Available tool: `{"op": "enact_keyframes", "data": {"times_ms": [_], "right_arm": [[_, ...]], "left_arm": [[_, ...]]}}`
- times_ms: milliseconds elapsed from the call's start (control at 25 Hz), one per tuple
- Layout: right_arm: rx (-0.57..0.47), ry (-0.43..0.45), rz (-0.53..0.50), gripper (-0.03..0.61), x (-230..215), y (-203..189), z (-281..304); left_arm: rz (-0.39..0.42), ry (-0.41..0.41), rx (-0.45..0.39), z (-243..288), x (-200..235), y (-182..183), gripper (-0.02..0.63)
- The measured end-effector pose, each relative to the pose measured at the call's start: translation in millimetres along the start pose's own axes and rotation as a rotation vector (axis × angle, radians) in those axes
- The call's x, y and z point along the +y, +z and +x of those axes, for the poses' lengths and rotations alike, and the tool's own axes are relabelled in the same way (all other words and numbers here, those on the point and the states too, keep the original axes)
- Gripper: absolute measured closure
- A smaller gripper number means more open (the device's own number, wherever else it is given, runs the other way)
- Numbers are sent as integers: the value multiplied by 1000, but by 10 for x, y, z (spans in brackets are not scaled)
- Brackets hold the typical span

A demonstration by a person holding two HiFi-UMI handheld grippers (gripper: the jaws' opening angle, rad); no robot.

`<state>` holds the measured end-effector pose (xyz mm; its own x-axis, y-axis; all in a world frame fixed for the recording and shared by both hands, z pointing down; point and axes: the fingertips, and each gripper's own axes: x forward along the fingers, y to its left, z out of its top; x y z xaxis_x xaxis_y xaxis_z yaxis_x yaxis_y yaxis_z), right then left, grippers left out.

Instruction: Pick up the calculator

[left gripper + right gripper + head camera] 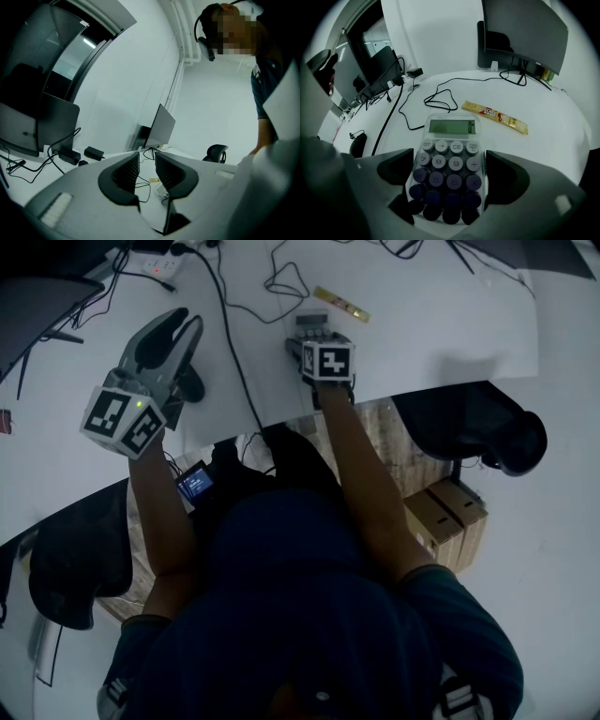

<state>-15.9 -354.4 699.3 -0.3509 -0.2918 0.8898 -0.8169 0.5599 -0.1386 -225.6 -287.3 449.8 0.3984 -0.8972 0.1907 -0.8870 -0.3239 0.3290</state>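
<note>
The calculator (450,140) is clear-cased with round grey and dark keys and a green display. It lies on the white table (553,103), display end pointing away from me. My right gripper (450,164) is shut on it, one dark pad against each long side. In the head view the right gripper (317,338) is near the table's front edge, and only the calculator's (314,326) far end shows past it. My left gripper (178,322) hangs in the air to the left, tilted upward. Its jaws (147,157) are shut to a narrow slit with nothing between them.
A yellow sachet (494,117) lies just beyond the calculator, to the right. Black cables (440,101) loop behind it and run along its left. A monitor (525,28) stands at the back. A black mouse (192,382) lies under the left gripper. A chair (511,437) and cardboard boxes (445,512) stand below the table edge.
</note>
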Motion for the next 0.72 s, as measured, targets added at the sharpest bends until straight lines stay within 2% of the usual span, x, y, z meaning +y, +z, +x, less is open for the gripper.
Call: {"op": "enact_keyframes", "data": {"times_ms": [440, 720], "right_arm": [[-29, 103, 148, 89, 40, -15, -116], [-84, 135, 172, 89, 73, 126, -272]], "left_arm": [[16, -10, -7, -24, -64, 85, 512], [27, -17, -15, -56, -108, 130, 512]]}}
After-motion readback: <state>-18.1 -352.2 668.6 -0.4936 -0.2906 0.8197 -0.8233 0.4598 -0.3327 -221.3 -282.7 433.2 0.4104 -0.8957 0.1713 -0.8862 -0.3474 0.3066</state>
